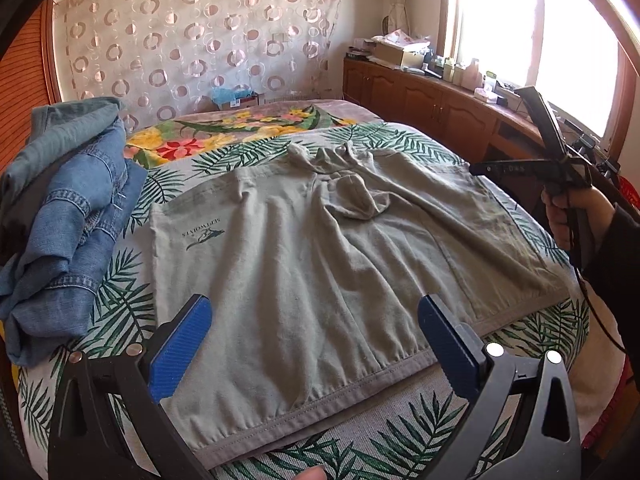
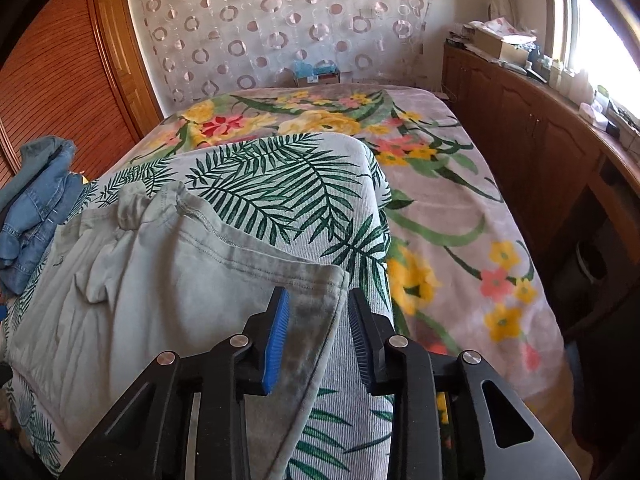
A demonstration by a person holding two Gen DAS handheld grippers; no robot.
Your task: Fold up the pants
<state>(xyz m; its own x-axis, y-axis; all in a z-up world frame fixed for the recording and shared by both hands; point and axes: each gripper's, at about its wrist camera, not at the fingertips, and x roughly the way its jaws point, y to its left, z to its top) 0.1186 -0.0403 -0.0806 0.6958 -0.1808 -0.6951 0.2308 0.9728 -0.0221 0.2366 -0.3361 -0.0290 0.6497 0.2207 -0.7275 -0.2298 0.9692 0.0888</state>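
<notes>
Grey-green pants [image 1: 320,248] lie spread flat on a leaf-print cover [image 1: 120,280] on the bed, with a small dark logo at their left. My left gripper [image 1: 316,312] is open wide, low over the near stitched edge of the pants, its blue pads apart from the cloth. My right gripper [image 2: 318,300] hovers over the far right corner of the pants [image 2: 316,280]. Its jaws stand narrowly apart with that corner lying between them, and the pads do not press on it. A hand [image 1: 568,210] holds that tool at the right of the left wrist view.
A pile of blue denim [image 1: 68,220] sits on the bed left of the pants. A flowered blanket [image 2: 440,220] covers the rest of the bed. Wooden cabinets [image 2: 520,128] with clutter run under the window on the right, and a wooden wardrobe [image 2: 60,80] stands left.
</notes>
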